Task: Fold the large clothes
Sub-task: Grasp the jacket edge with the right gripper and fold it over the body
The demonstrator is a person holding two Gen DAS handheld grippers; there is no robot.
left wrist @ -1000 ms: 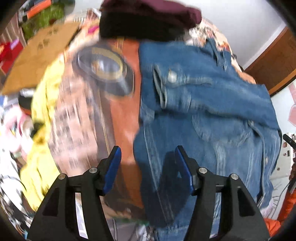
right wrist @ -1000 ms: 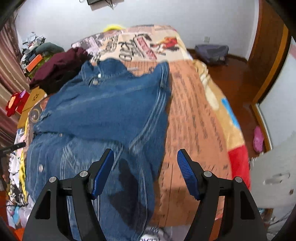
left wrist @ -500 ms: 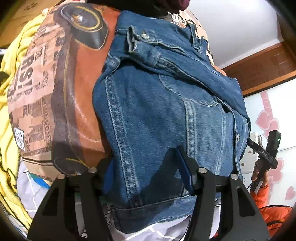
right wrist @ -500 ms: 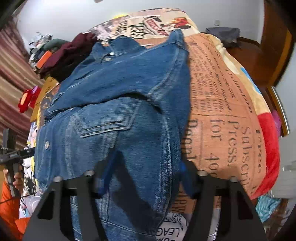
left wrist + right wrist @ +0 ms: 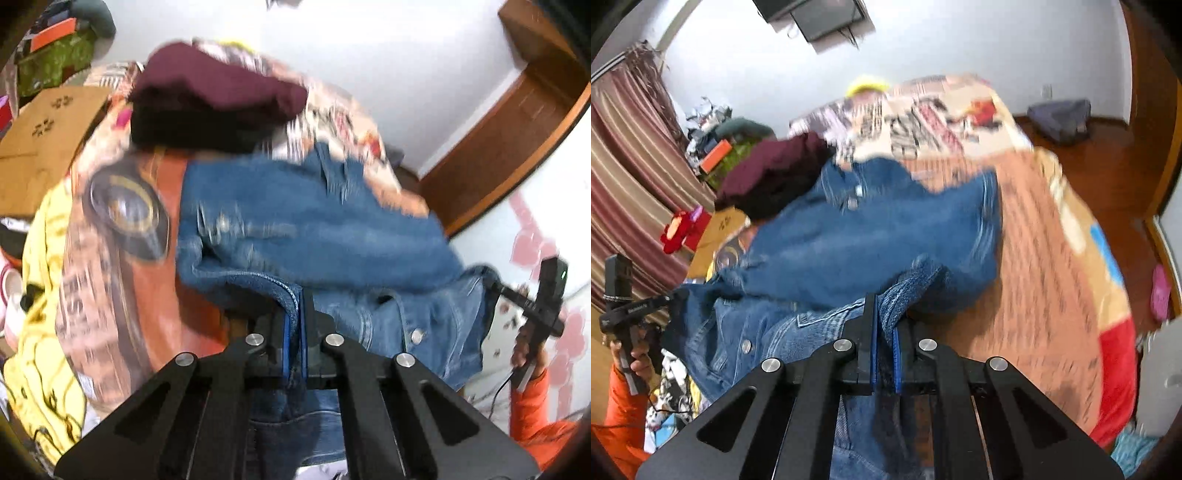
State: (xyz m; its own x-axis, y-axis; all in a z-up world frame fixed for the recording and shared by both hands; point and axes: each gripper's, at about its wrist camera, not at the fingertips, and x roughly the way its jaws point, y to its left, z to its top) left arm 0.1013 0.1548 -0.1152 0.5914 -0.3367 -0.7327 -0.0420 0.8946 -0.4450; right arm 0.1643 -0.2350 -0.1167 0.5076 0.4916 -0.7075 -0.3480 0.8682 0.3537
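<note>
**Hem pinched, fold starting**

Denim jacket lies on the printed bedspread, its near hem raised off the bed. Left gripper and right gripper have just been closing; each is now clenched on a hem corner. Step in hand: bottom-to-collar fold. Next, probably: carry both corners forward evenly toward the collar, short of the maroon garment.

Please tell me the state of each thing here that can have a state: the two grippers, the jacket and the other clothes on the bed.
Left gripper: jaws have just closed, shut on the jacket hem.
Right gripper: jaws have just closed, shut on the jacket hem.
Denim jacket: near edge lifted off the bed, the rest lying on it, buttons visible.
Maroon garment: heaped, untouched, beyond the jacket.
Bedspread: spread over the bed, under the jacket.
</note>
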